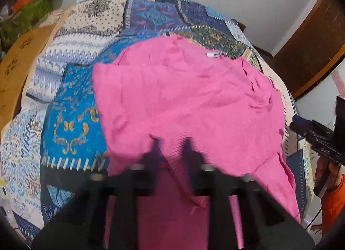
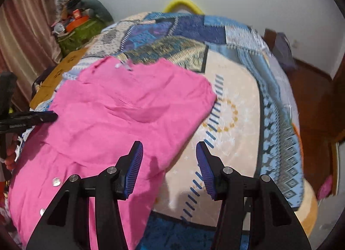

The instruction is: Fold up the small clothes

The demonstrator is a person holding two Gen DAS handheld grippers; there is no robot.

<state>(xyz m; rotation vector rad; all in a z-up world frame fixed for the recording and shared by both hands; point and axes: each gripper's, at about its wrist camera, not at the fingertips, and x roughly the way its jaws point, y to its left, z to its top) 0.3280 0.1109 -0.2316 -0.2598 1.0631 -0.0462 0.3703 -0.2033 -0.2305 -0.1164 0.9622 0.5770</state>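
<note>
Left wrist view shows the left gripper (image 1: 170, 142) clenched on a fold of the pink shirt (image 1: 183, 99), which lies across the patchwork bedspread (image 1: 71, 107). The right gripper (image 2: 169, 155) stands released over the shirt's near edge, nothing between its blue pads (image 2: 134, 170).

A pink shirt (image 2: 120, 107) (white buttons along one edge) lies spread and rumpled on the patchwork bedspread (image 2: 237, 107).

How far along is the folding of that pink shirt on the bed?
Barely started, it seems. The pink shirt lies spread and rumpled on the patchwork bedspread, with no tidy fold yet. In hand: the left gripper has its jaws pinched on the near edge of the cloth. The right gripper is open beside the shirt's edge, gripping nothing. The folding itself is left.
</note>
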